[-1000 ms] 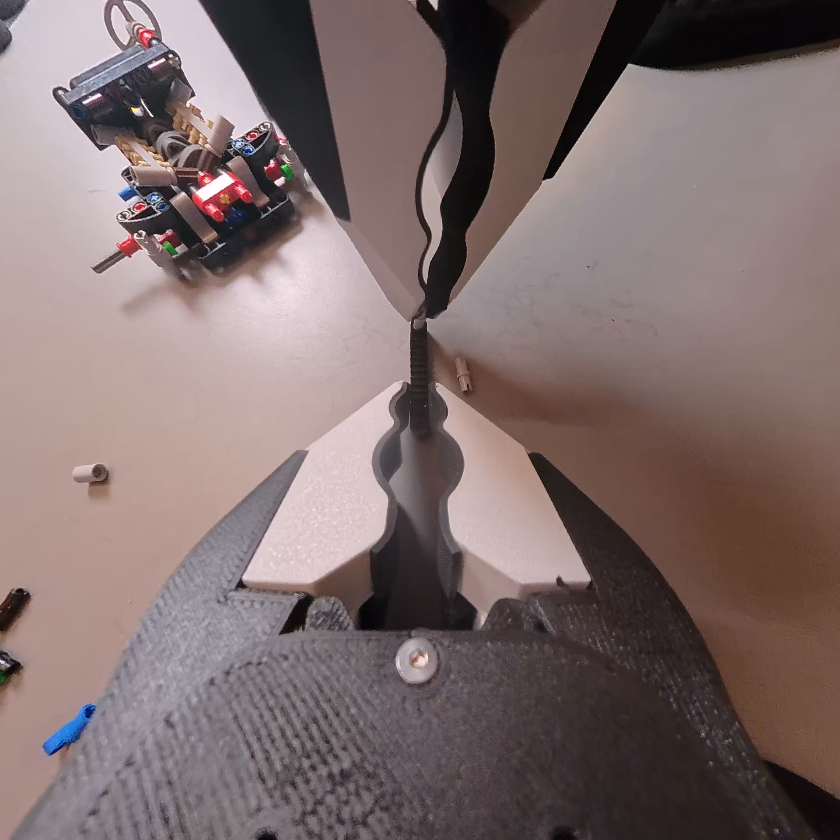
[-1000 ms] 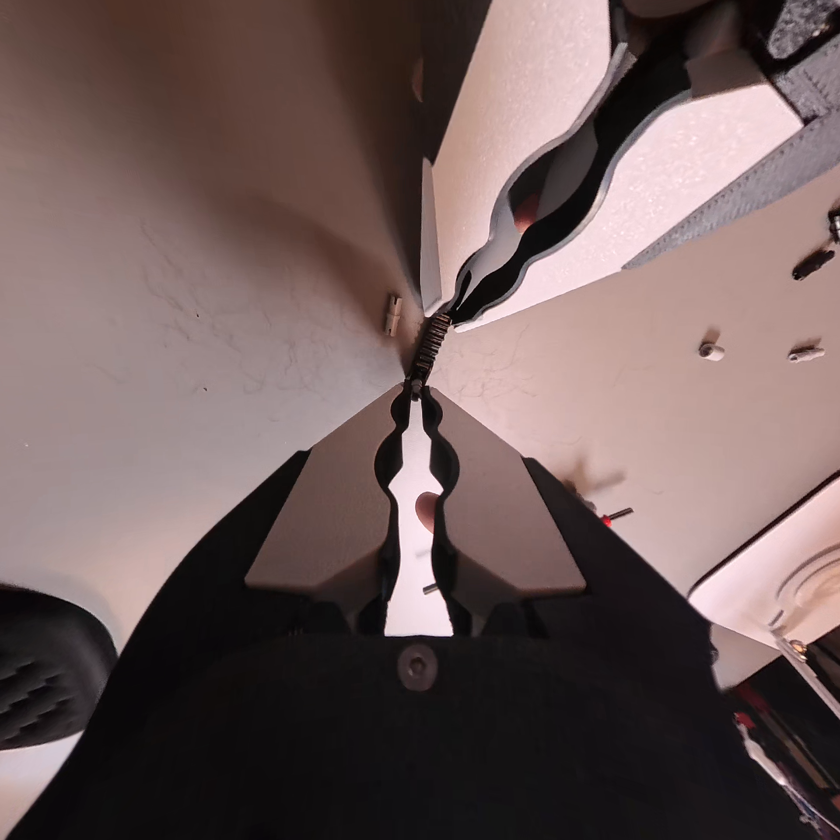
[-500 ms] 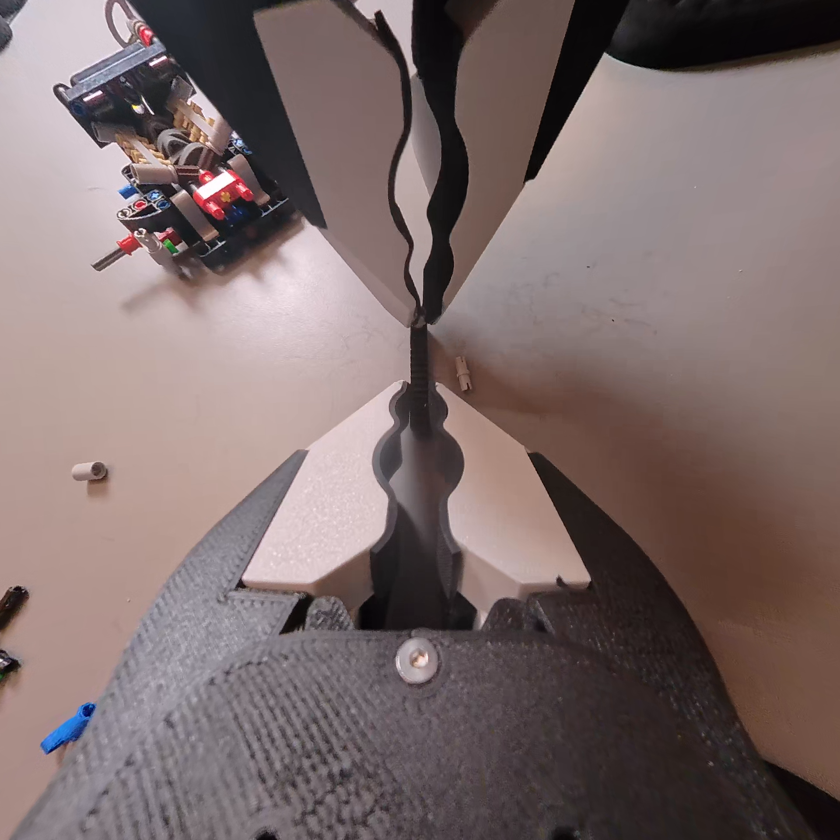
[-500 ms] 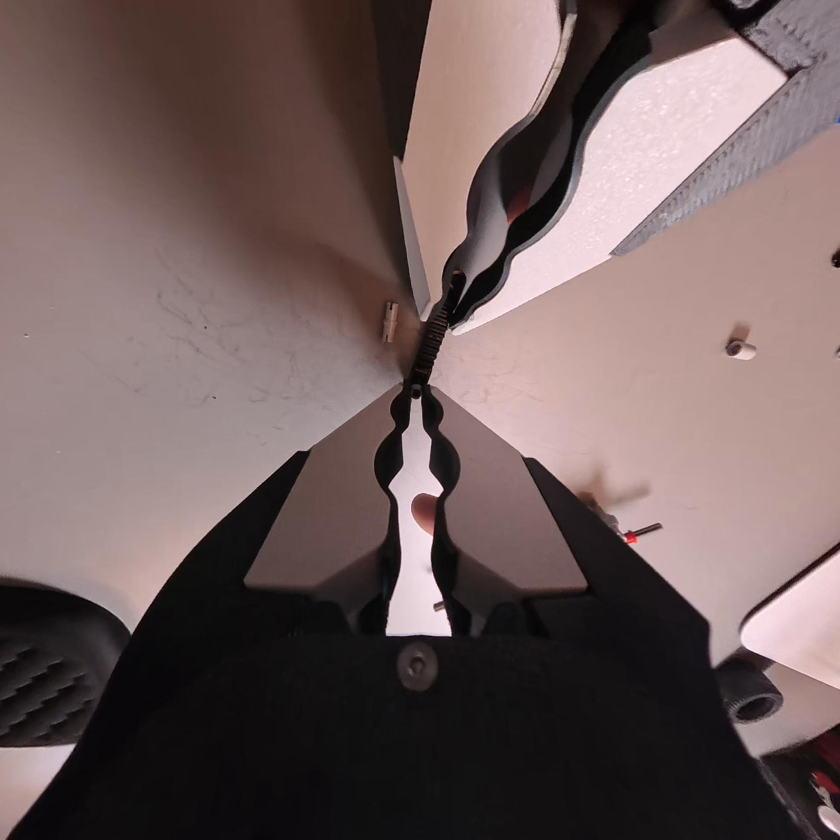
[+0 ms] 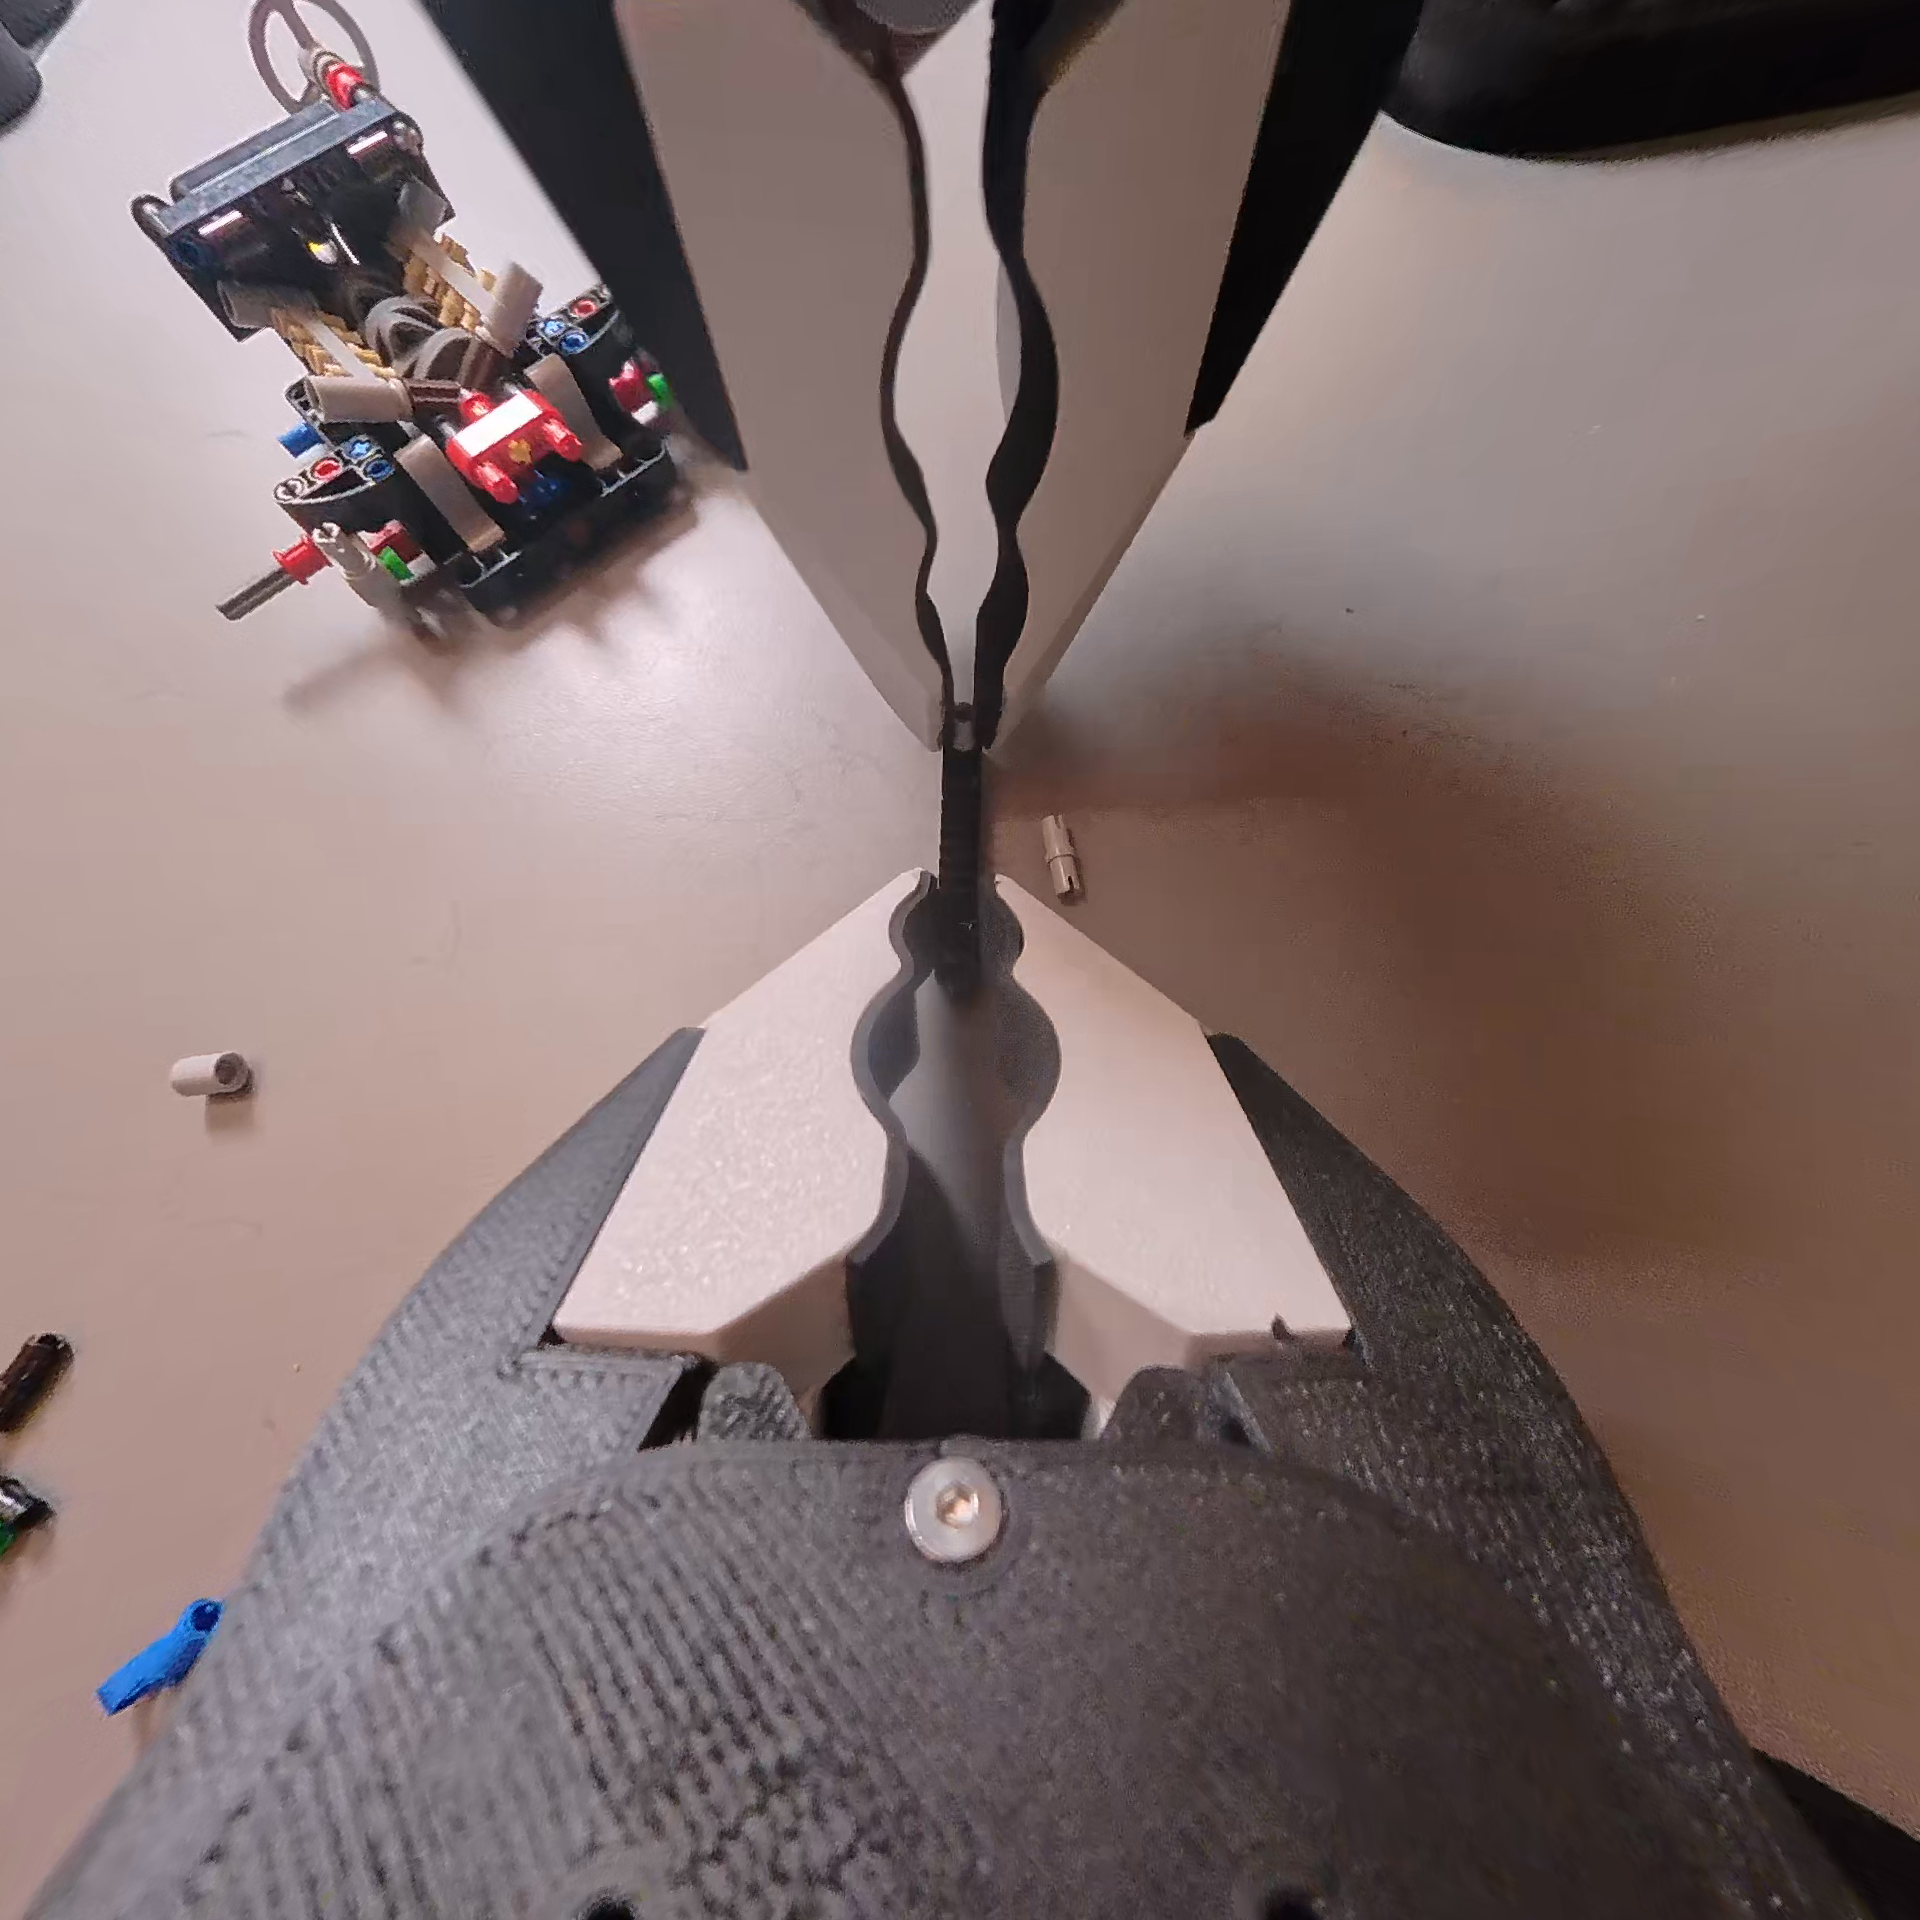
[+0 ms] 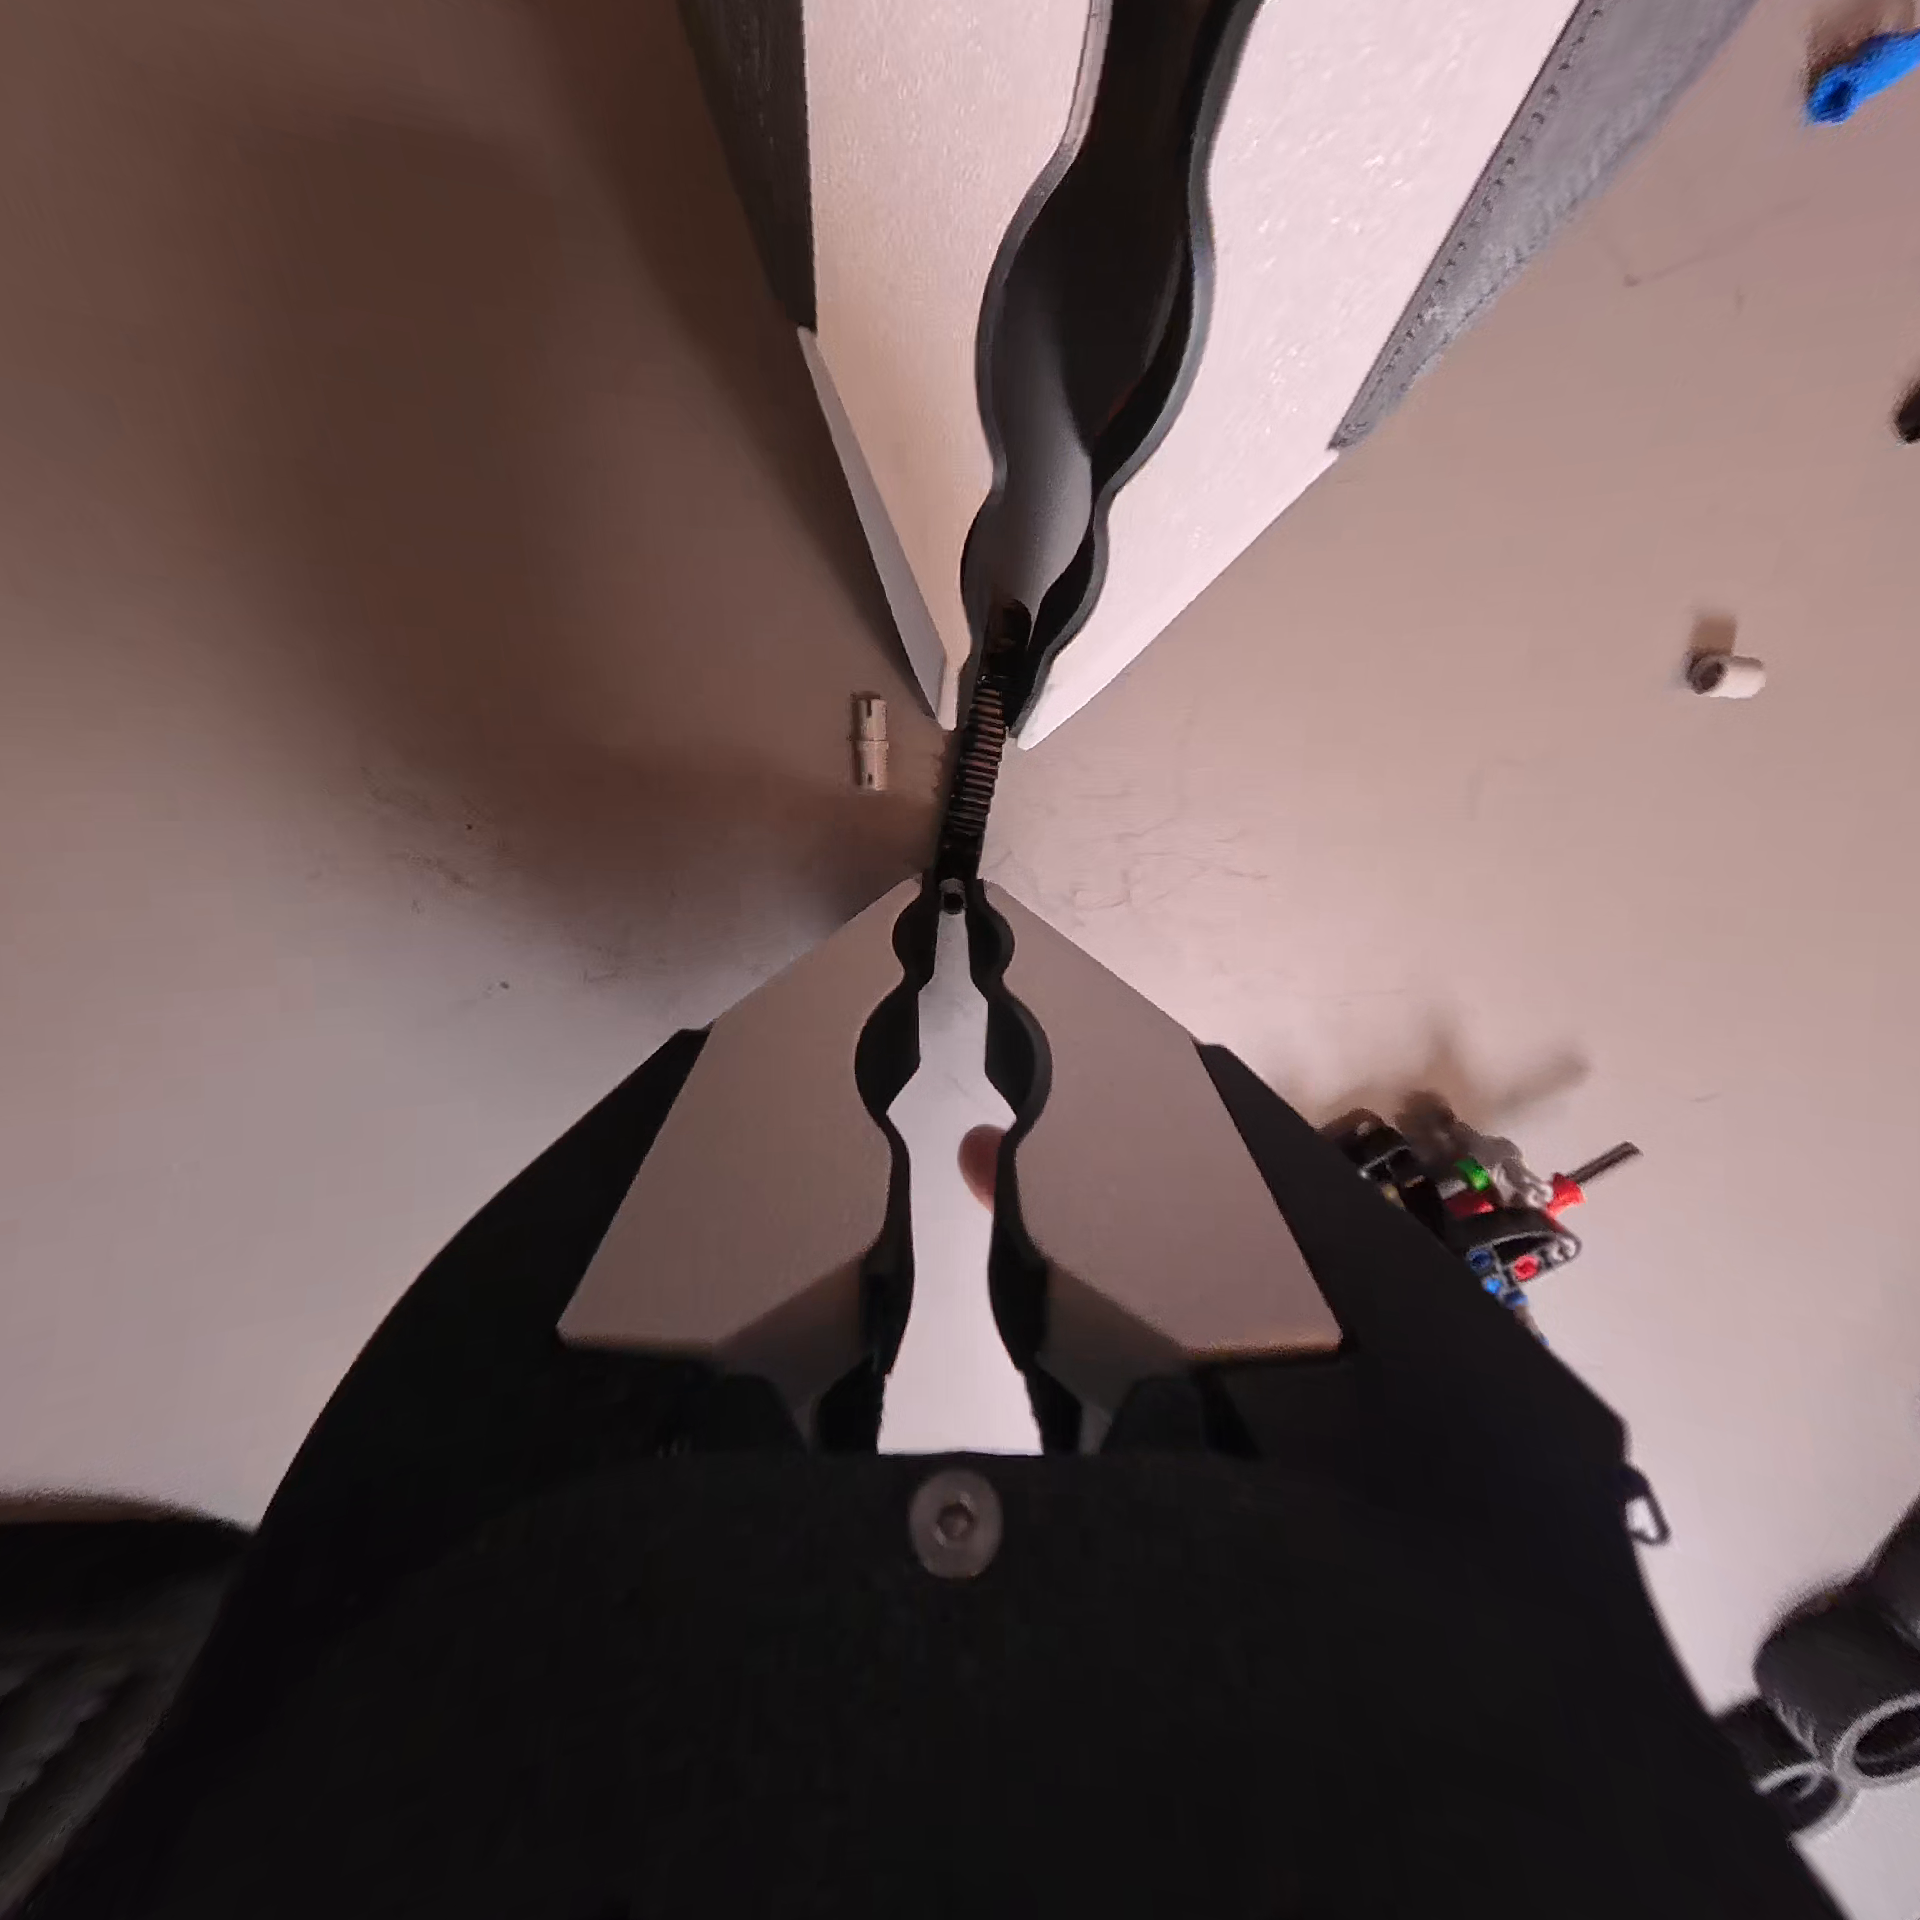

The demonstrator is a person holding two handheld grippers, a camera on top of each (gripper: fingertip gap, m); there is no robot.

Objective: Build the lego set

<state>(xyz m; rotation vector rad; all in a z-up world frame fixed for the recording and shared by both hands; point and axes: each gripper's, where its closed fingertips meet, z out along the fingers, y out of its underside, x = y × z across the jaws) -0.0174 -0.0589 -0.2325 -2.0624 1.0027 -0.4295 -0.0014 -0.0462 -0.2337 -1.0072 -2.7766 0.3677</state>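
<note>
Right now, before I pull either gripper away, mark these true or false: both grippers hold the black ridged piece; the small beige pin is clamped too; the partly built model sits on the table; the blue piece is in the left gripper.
1. Both the left gripper and the right gripper hold the black ridged piece: true.
2. The beige pin is clamped: false, it lies loose on the table.
3. The partly built model sits on the table: true.
4. The blue piece is gripped: false, it lies on the table.
</note>
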